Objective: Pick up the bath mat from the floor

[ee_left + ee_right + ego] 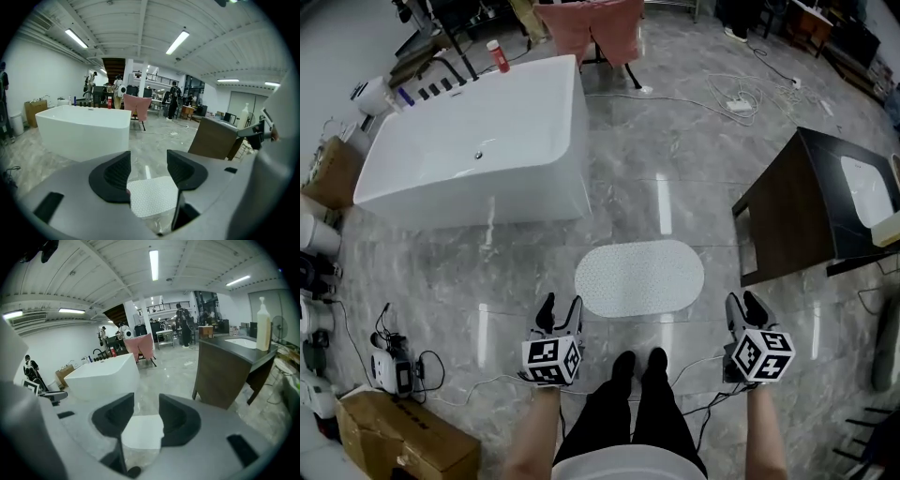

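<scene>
bath mat point(639, 277) flat on floor point(675, 169), between bathtub point(478, 150) and dark vanity point(806, 202) | left tongs point(562, 305), right tongs point(743, 302) flank its near edge, both wide, empty

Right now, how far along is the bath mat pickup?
Done: nothing yet; the bath mat lies flat on the floor, in front of the person's shoes. In hand: the left gripper and right gripper hang open and empty short of its near edge, both aimed at it. Left: reach the mat, close on it, lift it.
</scene>
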A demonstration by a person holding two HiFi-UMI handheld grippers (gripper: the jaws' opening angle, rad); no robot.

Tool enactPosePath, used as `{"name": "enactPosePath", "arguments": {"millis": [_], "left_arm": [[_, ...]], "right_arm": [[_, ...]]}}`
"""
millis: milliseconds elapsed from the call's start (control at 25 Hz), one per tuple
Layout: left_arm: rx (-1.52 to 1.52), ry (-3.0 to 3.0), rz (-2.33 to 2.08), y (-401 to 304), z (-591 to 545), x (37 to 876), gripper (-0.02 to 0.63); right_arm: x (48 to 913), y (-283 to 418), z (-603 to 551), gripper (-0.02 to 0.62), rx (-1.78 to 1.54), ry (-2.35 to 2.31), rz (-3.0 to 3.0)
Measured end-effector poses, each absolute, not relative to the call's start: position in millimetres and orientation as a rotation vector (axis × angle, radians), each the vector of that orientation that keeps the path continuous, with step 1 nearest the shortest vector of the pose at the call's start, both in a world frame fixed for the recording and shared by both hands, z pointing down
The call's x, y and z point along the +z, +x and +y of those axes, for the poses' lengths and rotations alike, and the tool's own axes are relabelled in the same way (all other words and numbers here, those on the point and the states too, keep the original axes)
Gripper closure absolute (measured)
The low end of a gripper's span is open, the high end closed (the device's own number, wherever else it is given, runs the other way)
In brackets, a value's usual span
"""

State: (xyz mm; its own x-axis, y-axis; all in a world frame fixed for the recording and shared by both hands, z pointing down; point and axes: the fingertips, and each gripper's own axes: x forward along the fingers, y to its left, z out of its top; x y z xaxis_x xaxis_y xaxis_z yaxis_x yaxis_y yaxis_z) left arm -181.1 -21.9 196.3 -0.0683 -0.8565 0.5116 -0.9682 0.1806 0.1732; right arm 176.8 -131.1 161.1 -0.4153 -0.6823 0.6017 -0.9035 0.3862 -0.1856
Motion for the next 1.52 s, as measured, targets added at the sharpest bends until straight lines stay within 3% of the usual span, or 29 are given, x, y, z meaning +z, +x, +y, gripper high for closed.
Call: {"name": "enactPosePath", "arguments": {"millis": [520, 1120, 1520], "left_arm": [[0.387, 1.491, -2.035, -188.2, -25.5, 322.2, 0.368], [0.416, 1.45, -2.029, -190.2, -35.2, 604.4, 0.367], [0.449, 1.381, -2.043, -226.9, -31.6, 776.9, 0.364]], "right_arm": [[325.9, 186.0, -178.2, 0.442, 0.833, 1.182, -2.148], [599.1, 204.3, -193.0, 0.442, 0.839, 1.206, -2.105], [750.8, 207.1, -217.9, 0.442, 0.827, 1.246, -2.094]]}}
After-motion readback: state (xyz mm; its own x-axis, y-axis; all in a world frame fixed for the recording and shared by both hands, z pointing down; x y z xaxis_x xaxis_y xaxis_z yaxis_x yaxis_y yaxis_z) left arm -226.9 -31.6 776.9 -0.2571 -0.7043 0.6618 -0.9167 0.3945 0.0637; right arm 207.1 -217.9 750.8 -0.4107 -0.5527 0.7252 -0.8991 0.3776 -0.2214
